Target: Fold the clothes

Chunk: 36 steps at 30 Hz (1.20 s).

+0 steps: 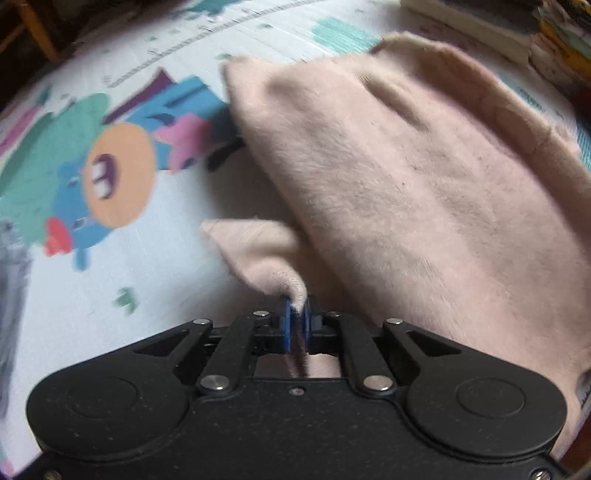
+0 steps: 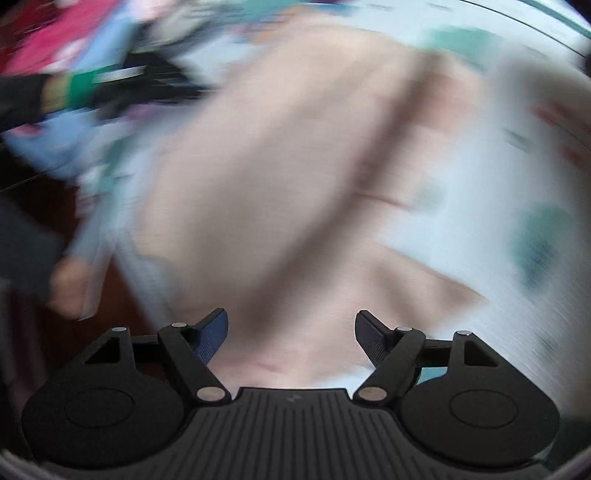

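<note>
The left gripper (image 1: 296, 314) is pinched tight on a corner of the pink garment (image 1: 406, 177), its blue pads (image 1: 288, 325) pressed together with a small peak of fleece squeezed between them. From that pinch a short flap of cloth folds out to the left, and the rest of the garment spreads away up and to the right, lying over the mat (image 1: 129, 266). The mat is pale, printed with a bright cartoon figure (image 1: 110, 173) just left of the cloth's far edge. A stack of books or papers (image 1: 517, 33) sits at the top right corner, beyond the garment.

The right gripper (image 2: 291, 332) stands spread wide, with nothing between its fingers (image 2: 210, 339). Its view is heavily smeared, but the garment (image 2: 280, 166) lies below it across the middle of the picture, with the mat (image 2: 480, 221) to the right. At the upper left there seems to be a heap of coloured cloth (image 2: 74, 44), red and light blue.
</note>
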Available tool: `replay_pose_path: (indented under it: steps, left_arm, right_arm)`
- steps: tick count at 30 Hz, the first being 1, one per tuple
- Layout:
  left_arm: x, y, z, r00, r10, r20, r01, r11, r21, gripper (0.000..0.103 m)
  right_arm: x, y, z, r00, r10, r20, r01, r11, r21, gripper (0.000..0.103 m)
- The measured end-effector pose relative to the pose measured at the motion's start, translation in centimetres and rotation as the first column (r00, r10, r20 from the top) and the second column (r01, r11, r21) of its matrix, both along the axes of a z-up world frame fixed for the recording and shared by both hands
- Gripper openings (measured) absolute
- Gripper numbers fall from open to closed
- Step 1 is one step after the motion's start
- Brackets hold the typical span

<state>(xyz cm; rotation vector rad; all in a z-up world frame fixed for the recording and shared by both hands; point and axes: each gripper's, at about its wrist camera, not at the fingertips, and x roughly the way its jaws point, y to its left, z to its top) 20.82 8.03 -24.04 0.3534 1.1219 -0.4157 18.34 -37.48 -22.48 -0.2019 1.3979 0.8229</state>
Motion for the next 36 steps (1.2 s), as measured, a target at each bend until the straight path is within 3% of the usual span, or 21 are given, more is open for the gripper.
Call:
replay_pose_path:
  steps: [4,6,8,11,13,15,16,17,18,19,23,25,29,32,33,34,36]
  left_arm:
    - [-2.8,4.8,3.6,0.992,0.128,0.016,-0.128,0.991,0.038,0.004]
    - [-4.5,8.4,4.2,0.973,0.229,-0.001,-0.229,0.972,0.047,0.005]
    - [-6.6,11.5,3.9,0.943,0.331,-0.023,-0.33,0.944,0.024,0.005]
    - [-9.3,14.2,1.8,0.883,0.466,-0.056,-0.467,0.884,-0.005,0.005]
    - [-10.3,15.3,0.5,0.859,0.506,-0.079,-0.51,0.86,-0.037,0.005]
    - [-10.4,16.4,0.0,0.847,0.525,-0.083,-0.531,0.844,-0.075,0.005]
    - [-10.3,16.8,0.0,0.845,0.528,-0.084,-0.534,0.84,-0.093,0.006]
    - [-10.1,16.8,0.0,0.855,0.513,-0.072,-0.518,0.85,-0.098,0.006]
    - [-9.9,16.8,-0.1,0.863,0.5,-0.068,-0.505,0.858,-0.096,0.006]
    - [-9.7,16.8,-0.3,0.871,0.487,-0.064,-0.491,0.866,-0.093,0.006]
    - [-9.7,16.6,-1.0,0.893,0.447,-0.058,-0.45,0.891,-0.065,0.006]
    - [-9.7,16.2,-0.9,0.906,0.421,-0.055,-0.424,0.903,-0.067,0.006]
    - [-9.7,14.8,-0.8,0.934,0.353,-0.051,-0.356,0.932,-0.067,0.006]
    - [-9.5,13.6,-1.0,0.943,0.328,-0.058,-0.331,0.942,-0.058,0.006]
    - [-9.3,13.5,-1.1,0.943,0.325,-0.075,-0.329,0.943,-0.053,0.006]
    - [-9.0,13.8,-1.1,0.941,0.33,-0.08,-0.334,0.942,-0.041,0.013]
    - [-8.5,14.8,-0.1,0.93,0.366,-0.041,-0.368,0.929,-0.036,0.02]
  right_arm:
    - [-0.1,-1.9,-2.5,0.991,-0.092,0.097,0.106,0.984,-0.146,0.075]
    - [0.3,-2.3,-3.5,0.975,-0.193,0.113,0.209,0.966,-0.151,0.075]
    - [0.7,-2.4,-4.5,0.955,-0.277,0.108,0.289,0.949,-0.127,0.074]
    - [1.0,-1.8,-4.6,0.941,-0.315,0.126,0.324,0.944,-0.065,0.072]
    - [1.1,-1.3,-5.1,0.937,-0.326,0.126,0.336,0.94,-0.062,0.069]
    - [1.0,-0.5,-5.9,0.939,-0.32,0.129,0.332,0.939,-0.086,0.056]
    - [1.0,0.0,-6.2,0.939,-0.317,0.131,0.33,0.939,-0.097,0.056]
    - [0.8,0.5,-6.2,0.945,-0.294,0.145,0.309,0.946,-0.097,0.051]
    - [0.7,0.8,-6.2,0.949,-0.281,0.143,0.295,0.952,-0.086,0.027]
    - [0.9,0.9,-6.0,0.947,-0.293,0.132,0.303,0.95,-0.07,0.009]
    - [1.5,0.1,-3.9,0.919,-0.343,0.196,0.361,0.931,-0.06,0.009]
    - [2.0,-2.1,-2.6,0.882,-0.418,0.216,0.439,0.896,-0.057,0.009]
    - [2.3,-6.2,-1.7,0.84,-0.487,0.239,0.519,0.85,-0.09,0.008]
    - [2.5,-6.4,-2.8,0.866,-0.461,0.195,0.493,0.852,-0.175,0.014]
    - [2.6,-6.2,-3.0,0.871,-0.452,0.191,0.485,0.853,-0.191,0.026]
    - [2.8,-6.0,-3.1,0.874,-0.446,0.191,0.48,0.853,-0.204,0.042]
    - [3.0,-6.2,-2.1,0.872,-0.429,0.236,0.474,0.859,-0.192,0.057]
